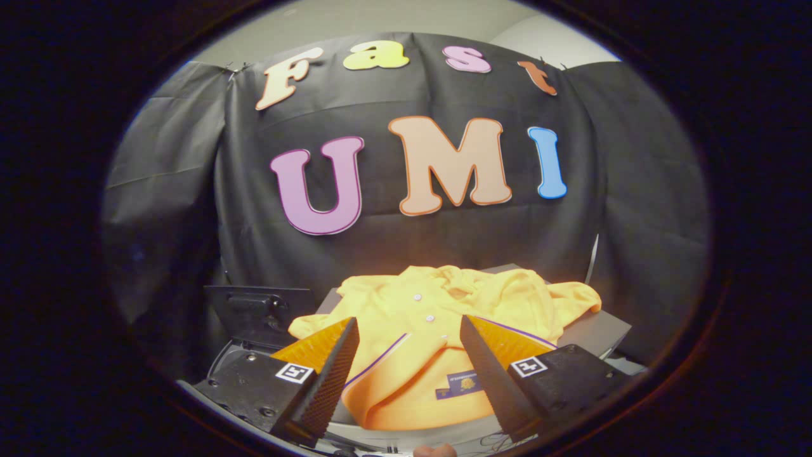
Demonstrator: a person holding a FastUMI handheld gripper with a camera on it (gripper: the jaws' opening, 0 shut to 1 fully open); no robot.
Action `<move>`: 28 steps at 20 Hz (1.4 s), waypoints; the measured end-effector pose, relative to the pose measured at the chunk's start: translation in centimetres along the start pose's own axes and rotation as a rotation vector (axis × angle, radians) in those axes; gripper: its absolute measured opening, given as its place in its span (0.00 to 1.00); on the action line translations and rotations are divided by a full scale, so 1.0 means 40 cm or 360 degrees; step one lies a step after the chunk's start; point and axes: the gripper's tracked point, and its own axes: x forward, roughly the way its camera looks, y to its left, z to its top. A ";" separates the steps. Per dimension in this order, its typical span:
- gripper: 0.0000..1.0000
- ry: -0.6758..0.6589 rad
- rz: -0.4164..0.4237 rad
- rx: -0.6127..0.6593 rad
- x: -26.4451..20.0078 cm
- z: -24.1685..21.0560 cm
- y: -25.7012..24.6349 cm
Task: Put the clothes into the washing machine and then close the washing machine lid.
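The gripper (409, 330) has its fingers wide apart, holding nothing. The yellow shirt (438, 317) lies on a grey board (599, 330), just ahead of the fingers and between them. This looks like the grabbing step. Next: push forward and squeeze the cloth.

Soft knitted cloth, matt and creased, makes up the yellow polo shirt (438, 317) at lower centre, its small buttons (417, 297) smooth and glossy. My gripper (409, 333) stands with fingers spread apart over it, their inner pads (336, 374) rough and finely ribbed. Beneath, the grey surface (596, 330) looks smooth, matt plastic. The black lid (254, 311), lower left, seems hard, faintly shiny plastic.
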 end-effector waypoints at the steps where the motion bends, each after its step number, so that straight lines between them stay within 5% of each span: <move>1: 0.97 0.0034 -0.0016 -0.0010 0.016 -0.002 -0.012; 8: 0.98 0.0259 -0.0153 -0.0189 0.123 -0.029 -0.106; 13: 0.99 0.0413 -0.0118 -0.0250 0.177 -0.077 -0.121; 17: 0.90 0.0486 -0.0072 -0.0217 0.165 -0.089 -0.115; 21: 0.34 0.0508 -0.0132 -0.0298 0.162 -0.089 -0.100; 24: 0.13 0.0492 -0.0154 -0.0359 0.153 -0.083 -0.077; 28: 0.09 0.0440 -0.0120 -0.0167 0.145 -0.063 -0.045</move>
